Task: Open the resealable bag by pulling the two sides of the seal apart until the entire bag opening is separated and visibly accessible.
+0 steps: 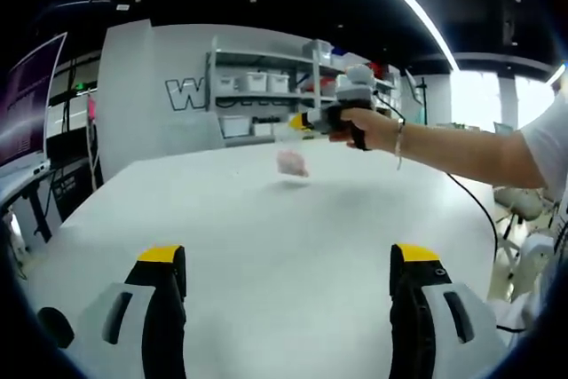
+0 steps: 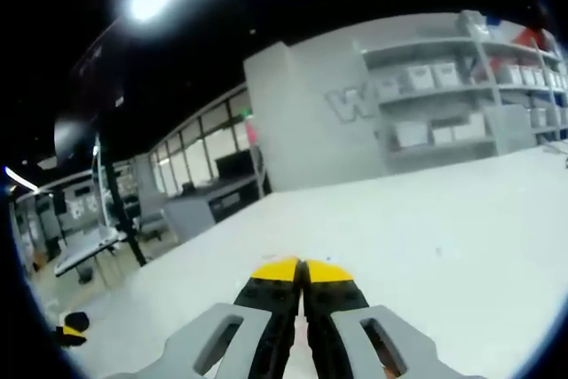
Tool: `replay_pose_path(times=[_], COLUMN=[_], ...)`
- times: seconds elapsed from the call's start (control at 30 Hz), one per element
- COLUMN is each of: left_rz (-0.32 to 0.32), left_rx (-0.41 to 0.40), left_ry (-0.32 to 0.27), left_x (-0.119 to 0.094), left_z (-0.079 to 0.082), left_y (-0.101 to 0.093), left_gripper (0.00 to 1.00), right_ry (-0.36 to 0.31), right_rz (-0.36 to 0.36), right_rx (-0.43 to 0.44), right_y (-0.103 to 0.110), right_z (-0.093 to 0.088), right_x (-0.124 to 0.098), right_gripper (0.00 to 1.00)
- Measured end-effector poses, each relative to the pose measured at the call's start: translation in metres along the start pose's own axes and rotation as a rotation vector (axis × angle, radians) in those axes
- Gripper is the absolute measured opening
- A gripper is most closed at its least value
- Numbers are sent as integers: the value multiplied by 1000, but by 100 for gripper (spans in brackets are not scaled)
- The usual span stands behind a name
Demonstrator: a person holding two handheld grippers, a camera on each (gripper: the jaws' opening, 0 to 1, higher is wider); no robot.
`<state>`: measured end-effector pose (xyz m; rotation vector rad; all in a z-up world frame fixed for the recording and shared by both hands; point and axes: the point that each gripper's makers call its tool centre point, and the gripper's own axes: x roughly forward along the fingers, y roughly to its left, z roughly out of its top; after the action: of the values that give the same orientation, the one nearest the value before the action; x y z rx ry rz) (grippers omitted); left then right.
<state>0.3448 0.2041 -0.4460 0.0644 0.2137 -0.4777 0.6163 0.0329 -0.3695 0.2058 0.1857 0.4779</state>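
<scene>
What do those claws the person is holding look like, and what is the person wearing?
Each claw, the left claw and the right claw, has light grey jaws with black inner faces and yellow tips. A black cable trails from the right one. The person wears a white short sleeve and a wrist bracelet.

White table [image 1: 266, 219], grey wall, storage shelves [image 2: 461, 86]

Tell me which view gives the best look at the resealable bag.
The left gripper view: the bag hangs above the white table, held up by the right gripper in the person's hand. In the right gripper view the jaws stand pressed together, and only a pale sliver shows between them, too little to identify.
</scene>
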Motion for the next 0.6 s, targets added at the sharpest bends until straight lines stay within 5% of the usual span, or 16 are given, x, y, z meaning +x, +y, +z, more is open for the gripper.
replay_pose_path(times=[0.6], left_rz=[8], left_rx=[-6], left_ry=[4], left_x=[3], left_z=[-3], left_y=[7], left_gripper=[93], right_ry=[11], right_rz=[-20], right_rx=[-20], right_y=[-8], right_z=[-1], right_x=[19], right_gripper=[0])
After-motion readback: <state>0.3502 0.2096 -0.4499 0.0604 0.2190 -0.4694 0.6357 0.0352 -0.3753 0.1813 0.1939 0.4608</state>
